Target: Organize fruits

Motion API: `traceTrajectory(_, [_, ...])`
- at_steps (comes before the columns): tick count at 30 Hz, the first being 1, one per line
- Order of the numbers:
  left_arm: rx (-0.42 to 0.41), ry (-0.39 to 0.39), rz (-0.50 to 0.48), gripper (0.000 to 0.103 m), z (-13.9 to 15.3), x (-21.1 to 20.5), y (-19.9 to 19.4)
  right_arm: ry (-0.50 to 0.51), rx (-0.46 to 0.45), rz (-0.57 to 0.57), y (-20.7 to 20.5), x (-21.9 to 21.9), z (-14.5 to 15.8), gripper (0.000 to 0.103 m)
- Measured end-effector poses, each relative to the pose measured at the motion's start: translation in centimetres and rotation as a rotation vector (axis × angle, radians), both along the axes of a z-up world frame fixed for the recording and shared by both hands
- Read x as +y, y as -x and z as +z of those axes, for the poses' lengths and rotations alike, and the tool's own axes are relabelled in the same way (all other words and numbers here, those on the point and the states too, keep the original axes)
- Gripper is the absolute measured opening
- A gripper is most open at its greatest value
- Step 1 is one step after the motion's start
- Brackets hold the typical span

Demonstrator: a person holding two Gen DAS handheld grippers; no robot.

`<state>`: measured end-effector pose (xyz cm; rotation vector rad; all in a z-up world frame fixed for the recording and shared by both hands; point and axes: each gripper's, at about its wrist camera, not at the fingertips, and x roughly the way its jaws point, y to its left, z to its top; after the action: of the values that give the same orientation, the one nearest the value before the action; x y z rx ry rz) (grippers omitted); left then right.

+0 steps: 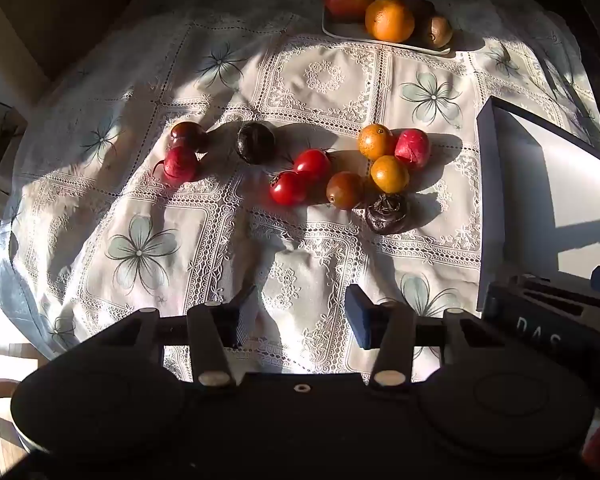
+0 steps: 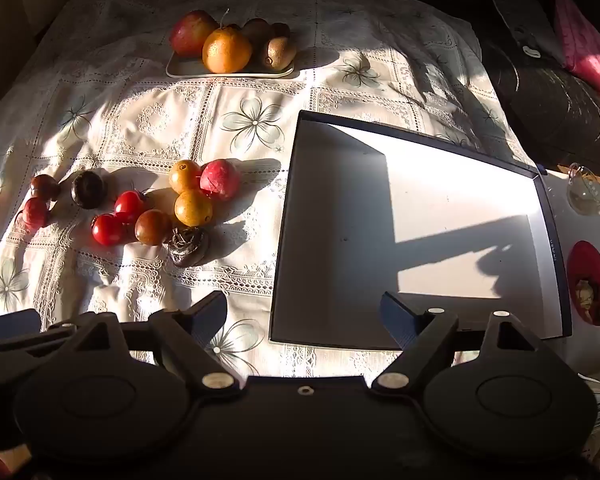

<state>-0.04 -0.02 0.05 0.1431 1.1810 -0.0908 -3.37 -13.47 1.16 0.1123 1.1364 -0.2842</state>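
Both grippers hang over the near edge of the cloth (image 1: 148,80), nothing held. Our left gripper (image 1: 298,314) stands with jaws wide apart; our right gripper (image 2: 304,316) likewise wide, its right finger over the near edge of the tray (image 2: 284,216).

The loose fruit lies in a band across the cloth, ahead of both grippers and well apart from them. From the left gripper the two tomatoes (image 1: 300,178) sit almost dead ahead, the oranges (image 1: 382,156) and the dark wrinkled fruit (image 1: 386,214) ahead and right. From the right gripper the whole band falls ahead and left; the wrinkled fruit (image 2: 190,246) is nearest to it.

The tray is bare inside and lies right of the fruit, just beside the cluster. A far plate (image 2: 188,68) already carries larger fruit.

We judge the left gripper better lined for the tomatoes, the right for the wrinkled fruit and tray drop. The band runs left to right; single fruits are round, no long axis.
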Motion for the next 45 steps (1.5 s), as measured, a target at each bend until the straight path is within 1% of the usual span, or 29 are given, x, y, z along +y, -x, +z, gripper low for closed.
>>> traceTrajectory(2, [-0.015,-0.009,-0.001,0.055,-0.1,-0.27,0.34,-0.004,0.0,0.001,0.01,0.02,-0.01,0.086])
traceTrajectory(3, [0.0,-0.003,-0.004,0.055,-0.15,-0.23,0.13,-0.002,-0.001,0.001,0.01,0.03,-0.02,0.086])
traceTrajectory(6, [0.004,0.001,-0.006,0.055,-0.14,-0.21,-0.03,-0.002,-0.001,0.001,0.01,0.03,-0.07,0.086])
traceTrajectory(45, [0.001,0.003,-0.001,0.055,0.09,0.08,0.03,-0.002,0.0,0.002,-0.06,0.17,-0.11,0.086])
